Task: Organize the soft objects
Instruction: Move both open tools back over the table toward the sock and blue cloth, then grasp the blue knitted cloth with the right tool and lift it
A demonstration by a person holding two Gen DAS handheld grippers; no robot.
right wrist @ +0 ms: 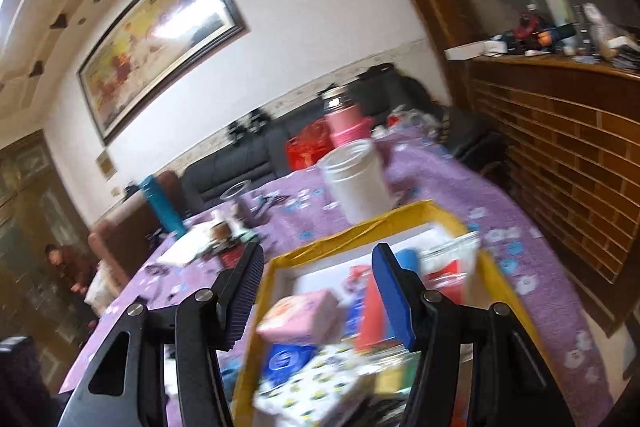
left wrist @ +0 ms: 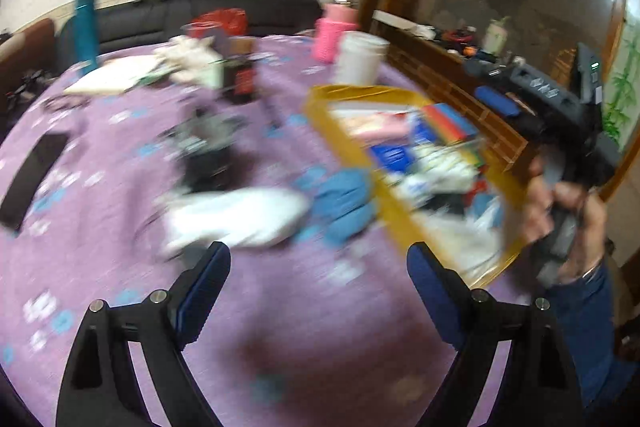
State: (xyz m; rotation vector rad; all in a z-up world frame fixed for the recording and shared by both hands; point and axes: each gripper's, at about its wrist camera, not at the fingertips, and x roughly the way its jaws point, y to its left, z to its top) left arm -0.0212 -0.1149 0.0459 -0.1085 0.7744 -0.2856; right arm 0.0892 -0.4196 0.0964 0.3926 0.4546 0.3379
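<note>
A living room: pale walls, a dark sofa (right wrist: 240, 163) at the back and a large framed painting (right wrist: 160, 39) in the upper left of the right wrist view. A brick-patterned wooden counter (right wrist: 560, 155) fills the right side. Most of both views is a table under a purple cloth (left wrist: 280, 307) with small flower prints.

On the cloth, right of centre in the left wrist view, sits a yellow box (left wrist: 344, 131), already crowded with packets and soft things in pink, blue and white. Just left of it on the cloth lie a blue cloth (left wrist: 344, 203) and a white cloth (left wrist: 236, 215), near each other. Further back stand a white tub (left wrist: 360, 59), a pink bottle (left wrist: 332, 31) and a teal bottle (left wrist: 86, 23).

The left gripper (left wrist: 320, 291), at the bottom of its view, is spread wide and empty above bare cloth, short of the two loose cloths. The right gripper (right wrist: 320, 291) hangs over the box, its jaws partly apart with nothing pressed between them; box contents show behind the gap. At the right edge of the left view a hand (left wrist: 560, 211) grips that tool.

This looks like the gap between placements: likely the left gripper goes for the white or blue cloth next, needing a low pinch on a fold.

Blur is heavy; no label or writing can be read.
</note>
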